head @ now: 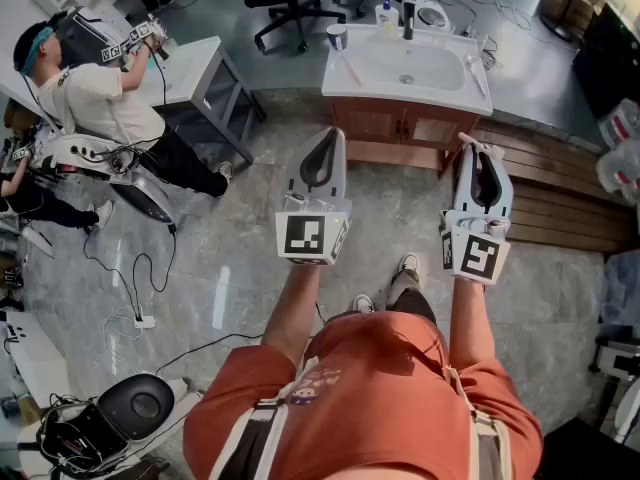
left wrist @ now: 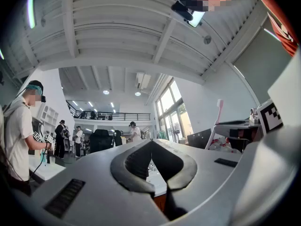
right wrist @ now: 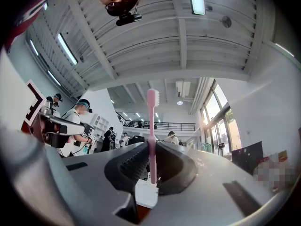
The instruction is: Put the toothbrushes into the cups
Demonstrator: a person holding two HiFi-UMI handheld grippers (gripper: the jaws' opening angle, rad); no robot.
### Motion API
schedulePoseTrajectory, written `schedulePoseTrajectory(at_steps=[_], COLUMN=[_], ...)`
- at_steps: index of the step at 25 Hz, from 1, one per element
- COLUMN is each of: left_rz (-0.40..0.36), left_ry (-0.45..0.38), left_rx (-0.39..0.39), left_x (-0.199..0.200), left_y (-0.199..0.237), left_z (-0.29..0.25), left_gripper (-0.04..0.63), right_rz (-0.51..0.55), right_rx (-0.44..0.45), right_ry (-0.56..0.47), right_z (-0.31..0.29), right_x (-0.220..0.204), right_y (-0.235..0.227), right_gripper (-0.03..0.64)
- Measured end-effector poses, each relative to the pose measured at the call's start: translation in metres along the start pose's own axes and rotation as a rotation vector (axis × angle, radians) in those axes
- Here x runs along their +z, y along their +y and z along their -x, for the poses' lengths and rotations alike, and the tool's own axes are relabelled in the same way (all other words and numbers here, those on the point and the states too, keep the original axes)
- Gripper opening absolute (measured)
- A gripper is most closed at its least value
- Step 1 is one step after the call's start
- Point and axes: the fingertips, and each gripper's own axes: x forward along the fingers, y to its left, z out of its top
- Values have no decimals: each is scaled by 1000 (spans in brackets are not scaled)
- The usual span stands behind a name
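Toothbrush axis: pink toothbrush (right wrist: 152,126) stands upright, bristle head up.
Toothbrush position: handle pinched between the jaws, head well above them.
Right gripper (right wrist: 151,147): clamped on the toothbrush.
Left gripper (left wrist: 151,145): jaws together, empty.

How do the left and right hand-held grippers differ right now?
The left hand-held gripper is empty; the right hand-held gripper clamps a pink toothbrush, bristles up. The left's jaws touch; the right's are parted by the handle. Both are held out toward the sink.
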Motion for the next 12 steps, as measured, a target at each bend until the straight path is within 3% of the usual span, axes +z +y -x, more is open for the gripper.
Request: schedulePoseTrajectory(at_steps=[12], left_rz=[-17], left_ry=[-52], left_rx=[-17], left_x=[-3], left_y=[-4], left_z=[1], left_gripper=[20], right_rz=[-12], right_rx=[-9], right_ry=[8], right_z=[0], right_x=[-1], right_y=[-2], right_gripper=[55])
